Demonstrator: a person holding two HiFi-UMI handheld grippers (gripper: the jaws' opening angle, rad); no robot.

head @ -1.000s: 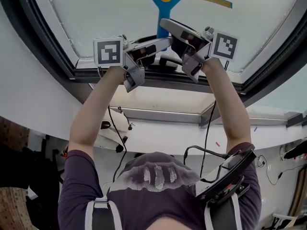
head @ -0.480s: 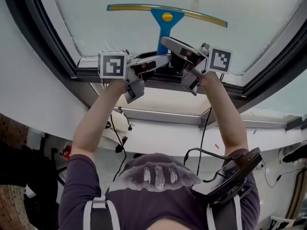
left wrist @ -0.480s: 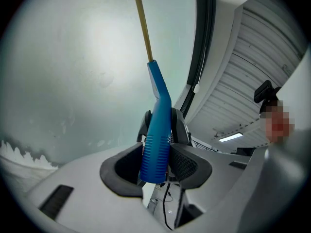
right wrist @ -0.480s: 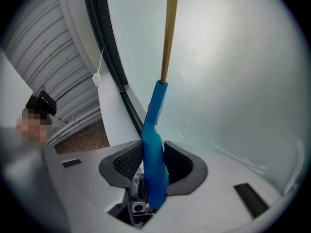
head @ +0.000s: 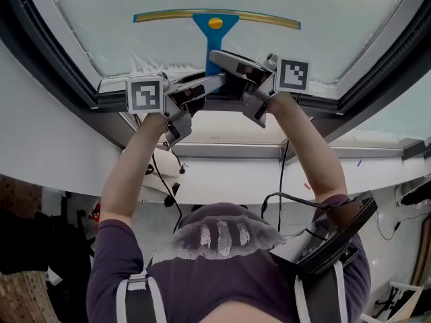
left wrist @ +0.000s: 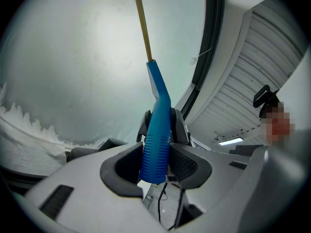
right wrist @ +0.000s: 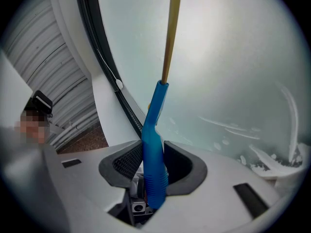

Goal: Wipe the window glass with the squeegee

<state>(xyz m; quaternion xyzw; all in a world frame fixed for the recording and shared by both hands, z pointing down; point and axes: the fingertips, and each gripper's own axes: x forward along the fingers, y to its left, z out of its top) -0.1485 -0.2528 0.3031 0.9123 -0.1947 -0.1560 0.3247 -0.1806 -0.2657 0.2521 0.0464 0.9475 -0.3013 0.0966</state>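
The squeegee (head: 215, 24) has a blue handle and a long yellow-edged blade (head: 168, 15) lying flat across the window glass (head: 337, 25). Both grippers hold its handle just above the dark lower window frame (head: 108, 101). My left gripper (head: 214, 81) is shut on the ribbed blue handle (left wrist: 156, 135), with the blade (left wrist: 142, 23) running up the pane. From the other side my right gripper (head: 227, 63) is shut on the same handle (right wrist: 154, 149), and the blade (right wrist: 170, 33) stands above it.
White foam (head: 153, 64) clings along the lower edge of the glass, and shows as foam streaks (right wrist: 286, 130) and foam patches (left wrist: 24, 125) too. A dark frame (head: 47, 52) bounds the pane at left and right. Cables (head: 168, 187) hang under the white sill (head: 222, 180).
Both grippers have drawn the squeegee down the glass, so its blade now sits closer to the lower frame. Both stay shut on the handle.
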